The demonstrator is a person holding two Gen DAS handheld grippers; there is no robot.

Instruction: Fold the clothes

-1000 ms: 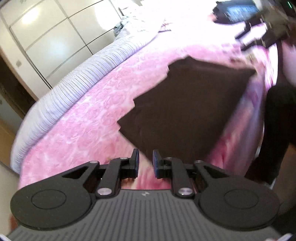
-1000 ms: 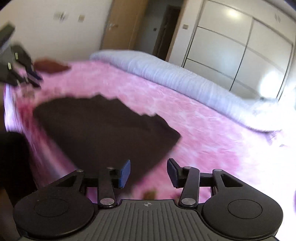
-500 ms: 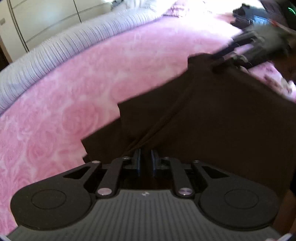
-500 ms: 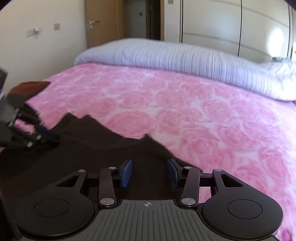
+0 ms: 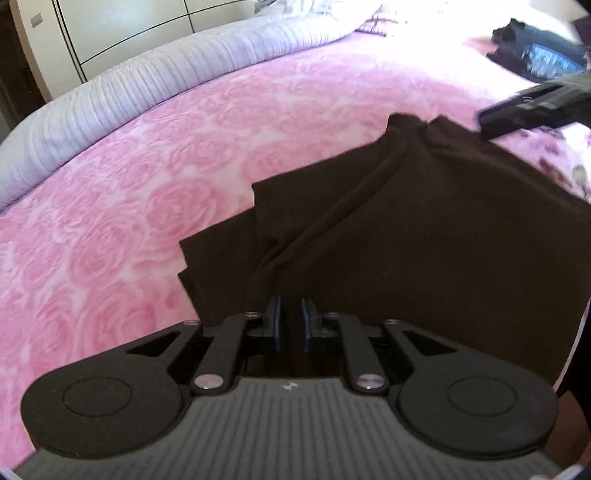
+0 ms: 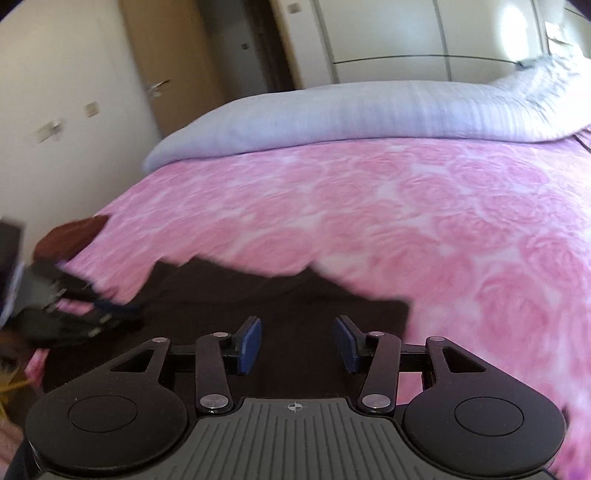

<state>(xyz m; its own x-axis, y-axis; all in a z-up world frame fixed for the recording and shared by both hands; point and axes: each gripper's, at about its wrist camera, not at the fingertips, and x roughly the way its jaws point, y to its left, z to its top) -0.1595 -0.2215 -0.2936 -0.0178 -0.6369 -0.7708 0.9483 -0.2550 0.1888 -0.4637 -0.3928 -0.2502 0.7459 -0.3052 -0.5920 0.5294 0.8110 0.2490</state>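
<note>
Bed [image 5: 155,206] is what I'm working over here, pink rose-print cover, with a pale striped duvet [image 5: 155,85] bunched along the far side and white wardrobe doors [image 6: 388,33] behind it. One dark folded garment with a blue print [image 5: 535,55] sits at the far corner in my left view, and one reddish-brown item [image 6: 70,236] lies at the bed's edge in my right view, too blurry to say what it is. Nothing sits between either gripper and the cloth.

So count: two grippers, one dark brown garment [image 5: 424,240] being worked, two other items off to the sides.

The brown garment lies spread on the near part of the bed. My left gripper [image 5: 291,321] has its jaws narrowed down tight on a bunched ridge of that fabric, and a crease runs from the pinch up toward the far edge. My right gripper [image 6: 297,343] hangs over the same garment with jaws about halfway apart, nothing pinched, cloth just under and beyond them. In the left view it shows up blurred at the garment's far corner.
</note>
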